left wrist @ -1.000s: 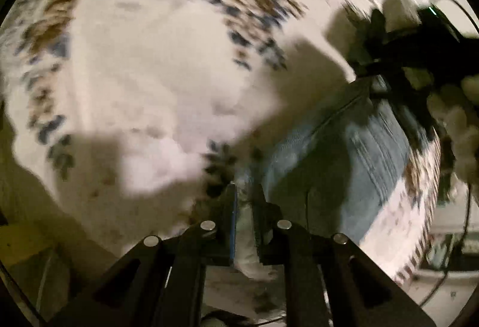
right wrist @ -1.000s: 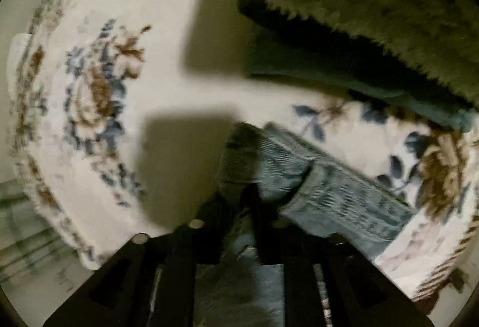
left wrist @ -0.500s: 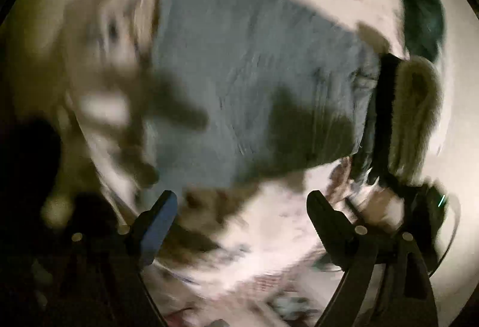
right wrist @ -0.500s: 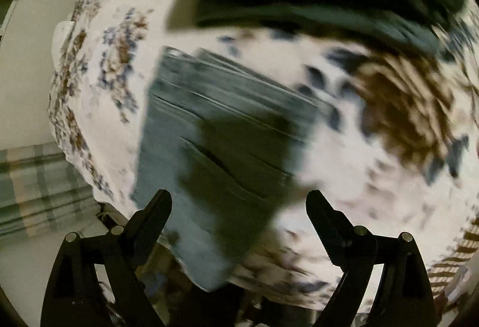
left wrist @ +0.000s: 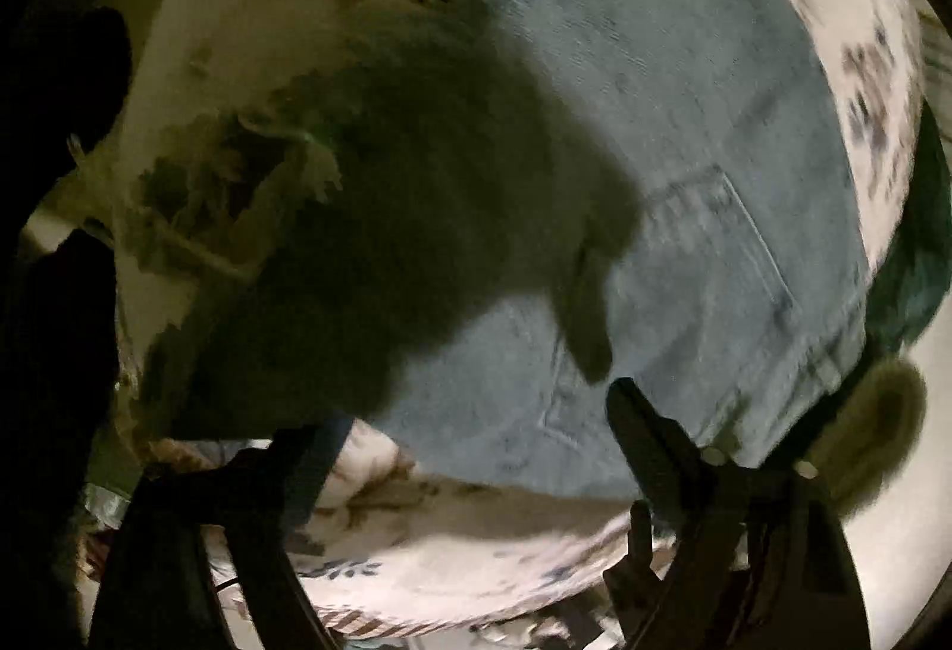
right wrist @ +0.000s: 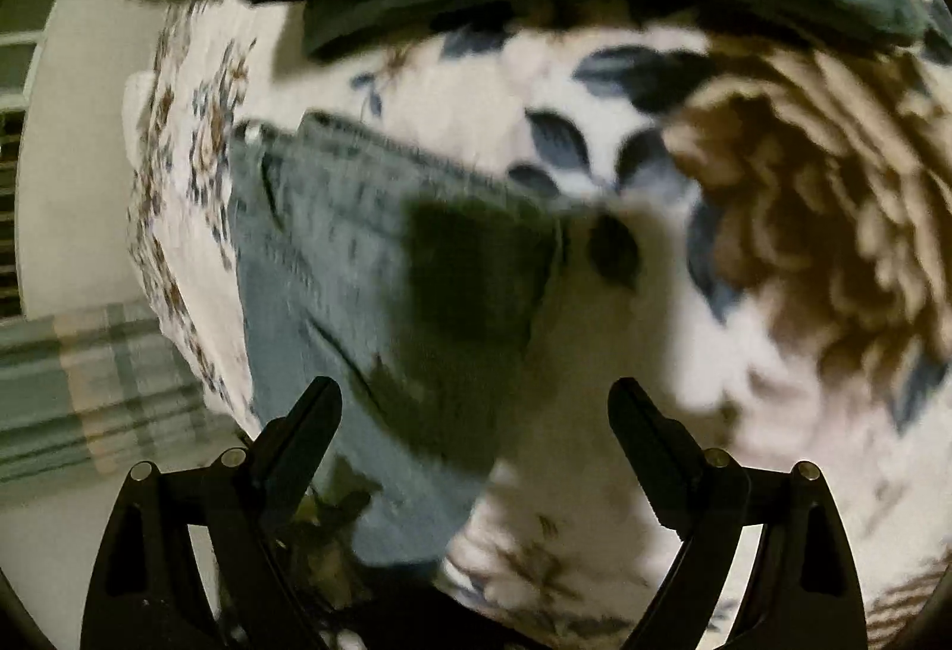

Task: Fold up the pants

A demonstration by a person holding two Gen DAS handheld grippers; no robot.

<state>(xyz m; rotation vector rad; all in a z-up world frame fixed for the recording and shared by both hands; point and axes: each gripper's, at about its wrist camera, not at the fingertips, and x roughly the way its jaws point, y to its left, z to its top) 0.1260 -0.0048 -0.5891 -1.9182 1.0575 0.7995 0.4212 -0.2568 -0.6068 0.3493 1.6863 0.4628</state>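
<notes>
Across the middle and upper right of the left wrist view lie the folded jeans [left wrist: 684, 162] on a floral bedspread [left wrist: 452, 549] — just ahead of the left gripper [left wrist: 470, 412], jaws wide, empty. Right gripper [right wrist: 476, 412] likewise gapes empty; denim sits left of centre there, running upper-left to bottom. No legible writing.

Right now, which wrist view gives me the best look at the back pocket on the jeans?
The left wrist view: the jeans fill most of it, and the stitched back pocket lies unshadowed. The right wrist view shows only the jeans' folded edge, blurred and partly shadowed, with no pocket outline I can make out.
</notes>
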